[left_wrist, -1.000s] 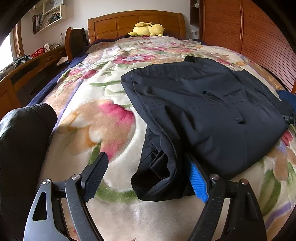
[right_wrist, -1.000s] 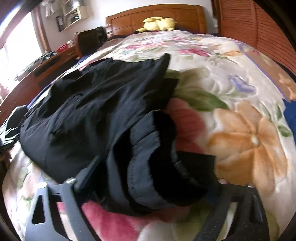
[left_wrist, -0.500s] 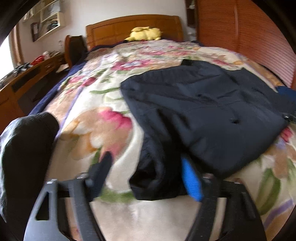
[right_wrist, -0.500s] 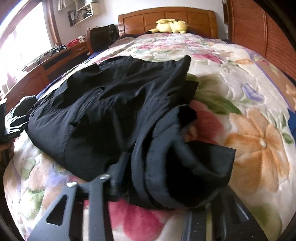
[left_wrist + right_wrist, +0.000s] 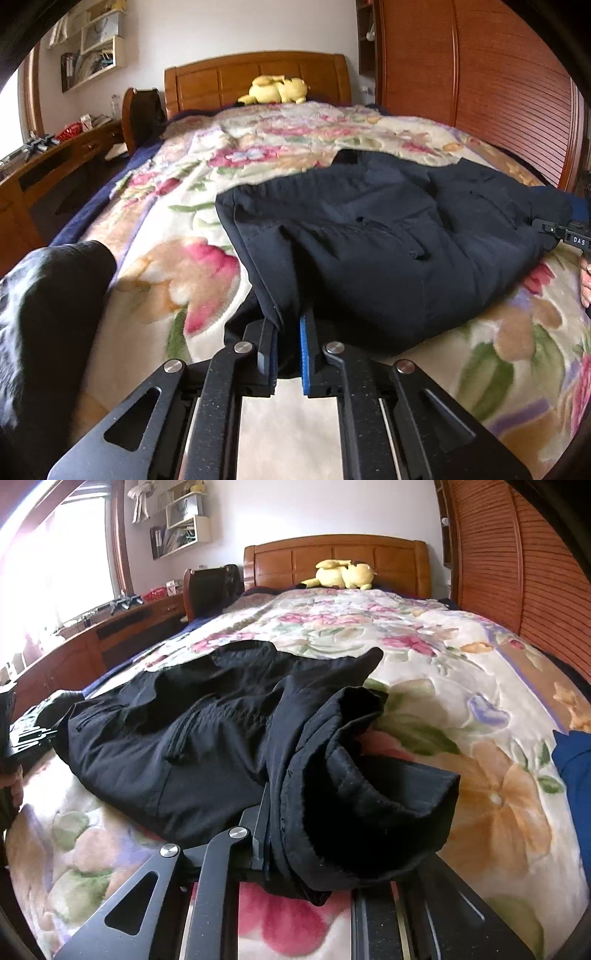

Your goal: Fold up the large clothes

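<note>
Near foot edge of bed (image 5: pixel 159 280): dark trousers (image 5: pixel 388 251), part-folded. Left gripper (image 5: pixel 288 343) clamped on near hem; right gripper (image 5: pixel 295 834) clamped on bunched hem. Step: grasp made. Next: lift together, carry toward headboard.

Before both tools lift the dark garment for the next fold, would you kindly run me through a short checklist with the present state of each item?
1. Left tool shut on the dark garment: ok, a fabric edge sits between its pads.
2. Right tool shut on the garment: ok, though bunched cloth hides its right finger.
3. Garment lying flat: not ok, it is crumpled and rolled by the right tool.
4. Floral blanket not caught in either grip: cannot tell.
5. Bed beyond the garment free for the fold: ok; the yellow plush toy lies far off at the headboard.
</note>
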A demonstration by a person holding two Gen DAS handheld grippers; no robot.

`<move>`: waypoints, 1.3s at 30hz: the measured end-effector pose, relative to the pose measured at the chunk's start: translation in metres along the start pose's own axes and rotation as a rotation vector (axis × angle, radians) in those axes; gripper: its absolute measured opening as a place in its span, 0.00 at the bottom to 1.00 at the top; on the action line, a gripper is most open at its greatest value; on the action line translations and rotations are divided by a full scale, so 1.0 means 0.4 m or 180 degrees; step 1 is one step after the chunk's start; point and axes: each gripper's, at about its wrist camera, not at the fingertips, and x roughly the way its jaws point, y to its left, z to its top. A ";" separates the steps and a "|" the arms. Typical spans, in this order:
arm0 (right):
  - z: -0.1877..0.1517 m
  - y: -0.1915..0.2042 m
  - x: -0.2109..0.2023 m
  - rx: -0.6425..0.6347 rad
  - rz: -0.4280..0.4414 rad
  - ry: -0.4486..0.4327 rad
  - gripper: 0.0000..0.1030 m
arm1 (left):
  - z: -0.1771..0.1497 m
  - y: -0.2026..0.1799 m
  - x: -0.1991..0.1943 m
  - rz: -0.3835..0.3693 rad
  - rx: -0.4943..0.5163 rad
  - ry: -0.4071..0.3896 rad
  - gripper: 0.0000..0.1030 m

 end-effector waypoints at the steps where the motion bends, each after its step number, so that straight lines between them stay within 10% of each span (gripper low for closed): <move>1: -0.007 0.001 -0.008 0.0000 -0.0006 -0.0004 0.16 | -0.007 -0.007 -0.021 0.0007 -0.0003 -0.0051 0.09; 27: -0.191 0.062 -0.363 -0.0396 -0.0284 0.0106 0.20 | -0.210 -0.141 -0.323 -0.0234 -0.0100 -0.0140 0.11; 39: -0.181 0.057 -0.400 -0.0233 -0.0427 -0.0025 0.48 | -0.217 -0.094 -0.384 -0.0079 -0.0359 -0.0316 0.72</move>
